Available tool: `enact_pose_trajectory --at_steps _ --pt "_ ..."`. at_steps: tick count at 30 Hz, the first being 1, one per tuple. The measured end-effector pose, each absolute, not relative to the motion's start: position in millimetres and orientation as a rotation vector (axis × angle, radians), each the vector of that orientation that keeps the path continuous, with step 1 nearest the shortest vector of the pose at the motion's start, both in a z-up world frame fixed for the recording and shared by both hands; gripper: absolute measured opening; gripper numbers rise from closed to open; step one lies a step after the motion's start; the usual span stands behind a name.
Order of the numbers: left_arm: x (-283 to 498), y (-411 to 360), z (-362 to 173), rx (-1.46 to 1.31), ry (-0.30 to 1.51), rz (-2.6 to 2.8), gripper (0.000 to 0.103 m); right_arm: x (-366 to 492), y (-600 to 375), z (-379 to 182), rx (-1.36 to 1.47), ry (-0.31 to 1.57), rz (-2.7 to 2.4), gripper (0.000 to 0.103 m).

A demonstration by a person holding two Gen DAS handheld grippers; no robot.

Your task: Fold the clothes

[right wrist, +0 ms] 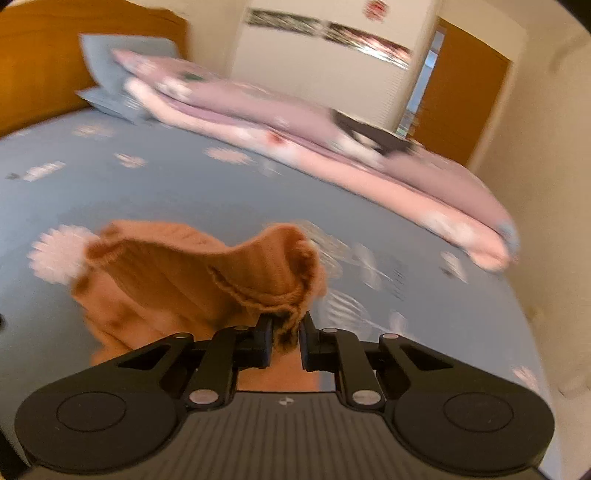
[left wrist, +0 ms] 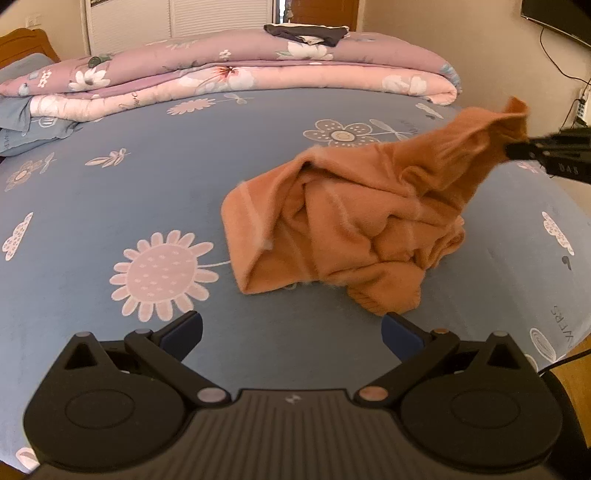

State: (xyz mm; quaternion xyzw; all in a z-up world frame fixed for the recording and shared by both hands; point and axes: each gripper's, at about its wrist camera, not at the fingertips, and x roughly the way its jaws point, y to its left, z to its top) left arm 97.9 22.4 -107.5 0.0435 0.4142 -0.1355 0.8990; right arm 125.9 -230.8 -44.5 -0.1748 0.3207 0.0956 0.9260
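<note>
The crumpled orange knitted garment [left wrist: 354, 229] was clamped by the right gripper [right wrist: 286, 334] at lower centre; the left gripper [left wrist: 291, 332] was held spread (empty), with a folded pink floral quilt [left wrist: 236, 81] lying across the upper frame.

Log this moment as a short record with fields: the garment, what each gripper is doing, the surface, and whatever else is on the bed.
garment: orange knit sweater, crumpled, one end lifted off the bed
right gripper: jaws shut on the sweater's edge, holding it up
left gripper: jaws wide open, empty, low over the sheet just short of the sweater
surface: blue flowered bedsheet
also on bed: folded pink floral quilt at the far side, dark folded clothing on top of it
fold status: not yet started
</note>
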Motion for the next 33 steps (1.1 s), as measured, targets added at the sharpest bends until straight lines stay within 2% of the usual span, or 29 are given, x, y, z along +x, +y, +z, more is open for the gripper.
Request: enact_pose_trajectory --at_steps 3,6,9,12,14,16,20,25,27,28,29,30,31,32,33 --pt "97.1 19.6 -104.3 0.073 0.858 -0.292 0.102 127.1 -222.9 -45.8 -0.363 0.654 0.220 0.011" --pt "94.7 19.0 -103.1 0.065 0.859 -0.294 0.102 128.4 -215.0 -47.0 -0.367 0.651 0.245 0.012" --pt "91.4 18.8 -104.1 0.071 0.859 -0.290 0.102 129.7 -207.1 -48.3 -0.371 0.647 0.269 0.019" --pt "89.6 17.9 -107.0 0.082 0.869 -0.288 0.102 130.9 -199.2 -49.5 -0.375 0.644 0.293 0.039" --pt "88.0 17.7 -108.4 0.081 0.872 -0.290 0.102 131.8 -193.9 -50.4 -0.378 0.641 0.309 0.059" --pt "85.6 18.6 -108.8 0.071 0.868 -0.295 0.102 132.6 -188.6 -51.2 -0.381 0.639 0.325 0.062" --pt "81.1 24.9 -111.0 0.064 0.862 -0.288 0.102 140.5 -170.3 -56.2 -0.399 0.635 0.370 0.079" --pt "79.5 42.0 -115.7 0.048 0.878 -0.243 0.102 202.6 -107.1 -96.5 -0.519 0.705 0.426 0.079" --pt "79.1 51.4 -117.2 0.033 0.887 -0.225 0.102 227.9 -92.5 -117.7 -0.577 0.771 0.392 0.075" --pt "78.7 56.1 -117.9 0.024 0.890 -0.212 0.102 236.9 -88.9 -122.4 -0.571 0.795 0.385 0.042" --pt "78.2 61.0 -118.5 0.015 0.892 -0.197 0.102 243.4 -87.8 -123.0 -0.542 0.812 0.384 0.026" --pt "77.7 65.6 -119.3 0.005 0.895 -0.185 0.102 250.0 -86.7 -123.6 -0.513 0.829 0.384 0.023" --pt "77.4 69.7 -120.4 -0.004 0.898 -0.176 0.102 254.2 -85.3 -118.6 -0.483 0.826 0.387 0.011" --pt "77.2 73.5 -121.5 -0.013 0.901 -0.168 0.102 256.8 -83.5 -109.6 -0.452 0.809 0.391 0.006" --pt "76.8 76.9 -122.6 -0.019 0.903 -0.160 0.102 259.4 -81.8 -100.7 -0.421 0.791 0.395 0.007"
